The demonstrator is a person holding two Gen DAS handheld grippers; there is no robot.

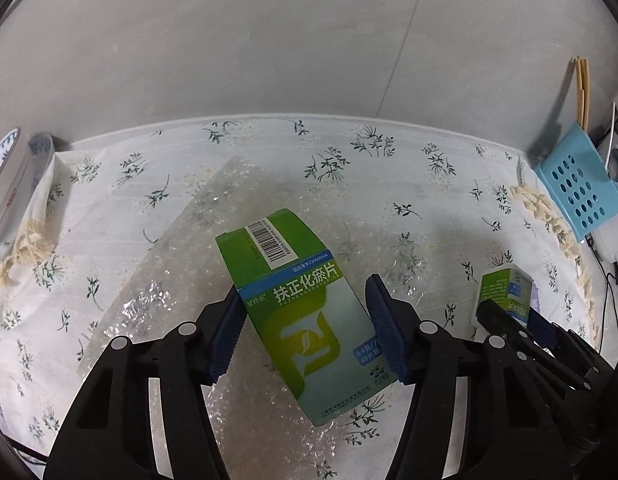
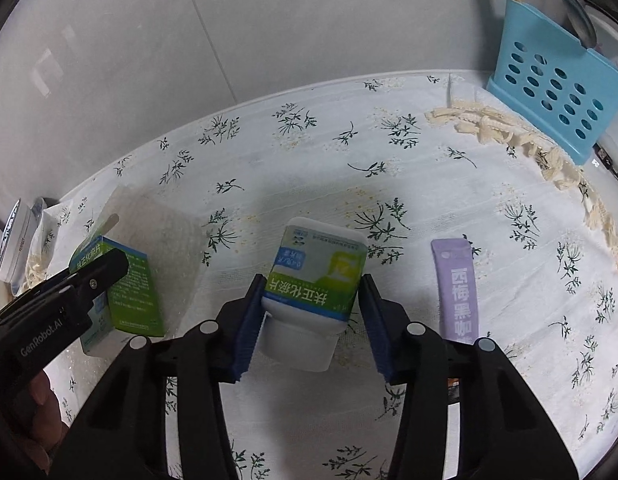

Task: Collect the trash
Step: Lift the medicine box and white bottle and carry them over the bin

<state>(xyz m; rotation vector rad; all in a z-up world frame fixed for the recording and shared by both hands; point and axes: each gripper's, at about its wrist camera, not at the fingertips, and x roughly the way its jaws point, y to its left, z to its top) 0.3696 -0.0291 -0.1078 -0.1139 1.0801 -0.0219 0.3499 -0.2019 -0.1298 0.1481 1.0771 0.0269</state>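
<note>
A green and white medicine box (image 1: 305, 312) lies between the fingers of my left gripper (image 1: 305, 328), over a sheet of bubble wrap (image 1: 177, 264). The jaws touch the box's sides. The box also shows in the right wrist view (image 2: 125, 292). A white medicine bottle (image 2: 313, 284) with a green label sits between the fingers of my right gripper (image 2: 309, 320), which close on it. The bottle also shows in the left wrist view (image 1: 505, 292). A purple sachet (image 2: 457, 292) lies flat to the right of the bottle.
A floral tablecloth (image 2: 389, 160) covers the table. A blue perforated plastic basket (image 2: 557, 92) stands at the back right, with chopsticks (image 1: 581, 88) behind it. Bowls (image 1: 9, 176) sit at the far left. A grey wall runs along the back edge.
</note>
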